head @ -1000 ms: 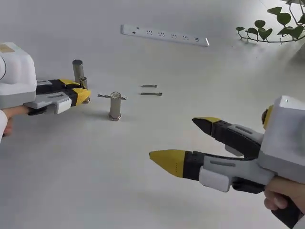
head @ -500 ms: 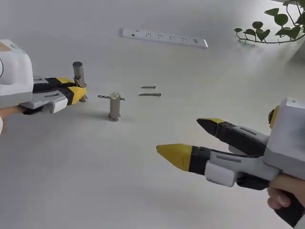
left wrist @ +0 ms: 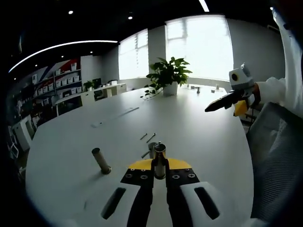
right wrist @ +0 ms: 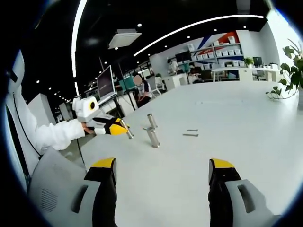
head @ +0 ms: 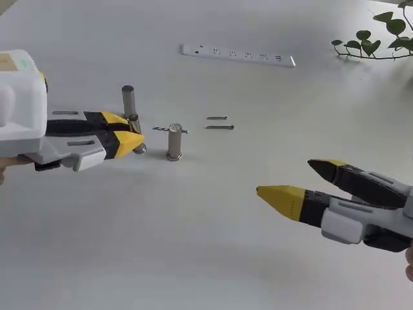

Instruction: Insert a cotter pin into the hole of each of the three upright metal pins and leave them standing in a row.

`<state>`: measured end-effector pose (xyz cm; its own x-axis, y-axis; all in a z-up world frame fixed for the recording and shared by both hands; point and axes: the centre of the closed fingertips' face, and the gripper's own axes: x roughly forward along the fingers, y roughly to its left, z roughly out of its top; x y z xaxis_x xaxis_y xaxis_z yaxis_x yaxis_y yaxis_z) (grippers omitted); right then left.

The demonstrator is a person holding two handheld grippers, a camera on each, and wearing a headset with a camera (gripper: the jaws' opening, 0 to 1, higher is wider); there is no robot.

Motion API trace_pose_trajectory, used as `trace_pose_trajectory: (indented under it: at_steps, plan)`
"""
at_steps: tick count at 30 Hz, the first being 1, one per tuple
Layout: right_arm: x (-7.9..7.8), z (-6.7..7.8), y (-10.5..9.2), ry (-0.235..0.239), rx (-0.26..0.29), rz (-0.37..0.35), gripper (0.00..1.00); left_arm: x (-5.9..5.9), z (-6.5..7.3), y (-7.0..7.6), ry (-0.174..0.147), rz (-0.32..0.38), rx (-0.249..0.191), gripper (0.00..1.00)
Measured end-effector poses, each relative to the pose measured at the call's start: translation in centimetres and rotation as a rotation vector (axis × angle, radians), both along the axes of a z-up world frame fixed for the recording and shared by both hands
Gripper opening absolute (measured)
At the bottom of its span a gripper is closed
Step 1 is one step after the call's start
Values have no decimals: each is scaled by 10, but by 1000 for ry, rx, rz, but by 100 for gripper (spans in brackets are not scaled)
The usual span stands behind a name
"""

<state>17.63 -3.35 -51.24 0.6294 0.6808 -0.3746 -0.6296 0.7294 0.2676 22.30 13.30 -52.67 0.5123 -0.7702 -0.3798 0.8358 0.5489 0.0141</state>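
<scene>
My left gripper (head: 133,137) is shut on a short upright metal pin (head: 134,124), whose foot rests on the white table (head: 193,245); the same pin (left wrist: 159,158) stands between the yellow tips in the left gripper view. A taller bare pin (head: 128,100) stands just behind it. To the right, a third pin (head: 174,143) carries a cotter pin (head: 169,130) through its head. Two loose cotter pins (head: 219,123) lie further right. My right gripper (head: 293,179) hovers open and holds nothing, well to the right of the pins (right wrist: 152,136).
A white power strip (head: 237,54) lies at the back of the table. A leafy plant (head: 381,40) trails over the far right corner. In the right gripper view a person's white sleeve (right wrist: 52,135) reaches in from the left.
My right gripper has drawn back to the right, away from the pins, still open. The left gripper stays shut on its pin. The head camera has shifted.
</scene>
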Motion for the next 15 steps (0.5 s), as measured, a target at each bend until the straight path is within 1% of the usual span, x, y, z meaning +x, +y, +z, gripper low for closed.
trace_pose_trajectory:
  at_steps: [2, 4, 5, 6, 8, 10, 11, 13, 15]
  plan:
    - [-1, 2, -1, -5, -4, -2, 78, -3, -4, -7, 9, -26, 4, 7]
    - [-3, 5, -2, -10, 1, -6, 78, -8, -6, -16, -3, -60, 14, 7]
    - [-5, 6, -2, -10, 2, -6, 78, -10, -7, -20, 5, -72, 10, 7]
    - [-7, 6, -4, -11, -1, -7, 78, -12, -10, -26, 7, -92, 10, 7]
    - [-11, 3, -9, -4, -14, -15, 78, -14, -15, -32, 21, -109, 6, 7]
    - [-15, 2, -13, -1, -17, -24, 78, -14, -21, -38, 28, -122, 17, 7]
    - [-17, 1, -15, 2, -18, -30, 78, -16, -24, -42, 30, -136, 26, 7]
    - [-22, 1, -19, 2, -24, -38, 78, -18, -28, -47, 47, -150, 21, 7]
    - [-25, -1, -23, 5, -32, -44, 78, -20, -31, -51, 53, -166, 24, 7]
